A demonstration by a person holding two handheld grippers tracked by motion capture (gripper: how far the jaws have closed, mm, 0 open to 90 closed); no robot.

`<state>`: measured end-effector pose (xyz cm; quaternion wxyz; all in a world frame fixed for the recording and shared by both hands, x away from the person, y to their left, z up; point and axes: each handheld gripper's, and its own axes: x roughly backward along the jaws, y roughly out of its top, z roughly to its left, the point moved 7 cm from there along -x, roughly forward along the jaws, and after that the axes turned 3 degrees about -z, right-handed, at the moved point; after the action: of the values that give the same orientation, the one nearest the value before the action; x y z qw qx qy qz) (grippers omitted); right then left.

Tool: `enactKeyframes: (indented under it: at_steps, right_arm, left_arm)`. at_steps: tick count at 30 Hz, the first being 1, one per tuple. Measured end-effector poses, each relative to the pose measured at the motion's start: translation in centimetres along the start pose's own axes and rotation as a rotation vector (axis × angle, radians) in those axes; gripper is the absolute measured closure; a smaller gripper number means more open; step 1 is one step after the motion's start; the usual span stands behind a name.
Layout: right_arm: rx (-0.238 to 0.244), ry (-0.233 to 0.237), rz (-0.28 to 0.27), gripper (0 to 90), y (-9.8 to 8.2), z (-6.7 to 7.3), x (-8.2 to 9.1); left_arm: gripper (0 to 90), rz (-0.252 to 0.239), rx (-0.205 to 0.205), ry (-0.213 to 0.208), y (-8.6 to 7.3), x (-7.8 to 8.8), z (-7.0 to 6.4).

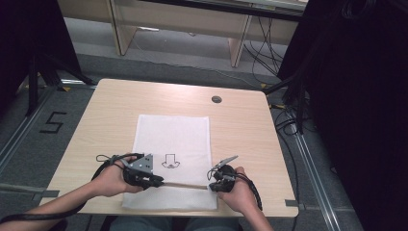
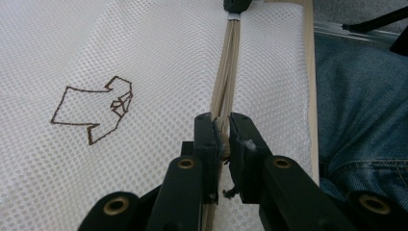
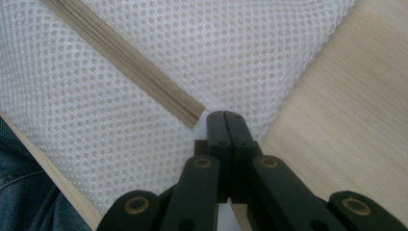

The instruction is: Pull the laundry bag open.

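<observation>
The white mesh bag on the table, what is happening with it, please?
A person is working on the zipper of a white mesh bag that lies flat on the wooden table. The left claw is closed on the zipper, apparently at its slider. The right claw is shut on the bag's edge at the other end of the zipper, as if to hold it steady. The zipper runs taut between the two claws, along the side of the bag nearest the person.

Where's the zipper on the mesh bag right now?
In the high view the zipper crosses the bag near the table's near edge, between the left claw and right claw.
</observation>
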<state>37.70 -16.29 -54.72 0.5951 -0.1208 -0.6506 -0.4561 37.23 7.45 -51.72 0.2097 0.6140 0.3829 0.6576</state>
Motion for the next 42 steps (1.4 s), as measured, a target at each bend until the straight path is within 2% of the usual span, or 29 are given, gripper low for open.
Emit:
enactKeyframes:
  at_steps: [1,14,15,19,23,25,26,35,37,42]
  right_arm:
    - [0.001,0.001,0.001,90.0,-0.01,0.02,0.0]
    - [-0.004,0.004,0.002,90.0,0.01,0.04,0.0]
    - [0.02,0.012,-0.005,90.0,0.09,-0.08,-0.07]
    - [0.021,0.015,-0.003,90.0,0.09,-0.08,-0.07]
    - [-0.011,-0.002,0.014,90.0,-0.06,0.11,0.09]
    - [-0.009,-0.002,0.016,90.0,-0.04,0.13,0.08]
    - [0.028,0.006,-0.005,90.0,0.12,-0.02,-0.05]
    - [0.023,0.007,-0.006,90.0,0.14,0.01,-0.06]
    - [0.025,0.006,-0.004,90.0,0.11,-0.01,-0.04]
    - [0.02,0.006,-0.004,90.0,0.12,0.01,-0.05]
  left_arm:
    - [81.9,-0.008,0.012,-0.006,0.03,0.01,-0.05]
    - [81.9,-0.01,0.026,0.001,-0.43,0.16,-0.11]
    - [82.0,-0.01,0.027,0.001,-0.45,0.16,-0.1]
    - [82.0,-0.013,0.024,0.003,-0.36,0.22,-0.01]
    - [81.9,-0.012,0.024,0.001,-0.48,0.16,-0.03]
    - [82.0,-0.013,0.024,0.002,-0.55,0.13,-0.13]
    - [81.9,-0.012,0.026,0.0,-0.54,0.14,-0.13]
    - [81.9,-0.024,0.03,0.005,-0.58,0.19,0.04]
    - [81.9,-0.032,0.044,-0.011,-0.62,0.2,0.05]
    - [81.9,-0.022,0.034,0.001,-0.67,0.26,0.05]
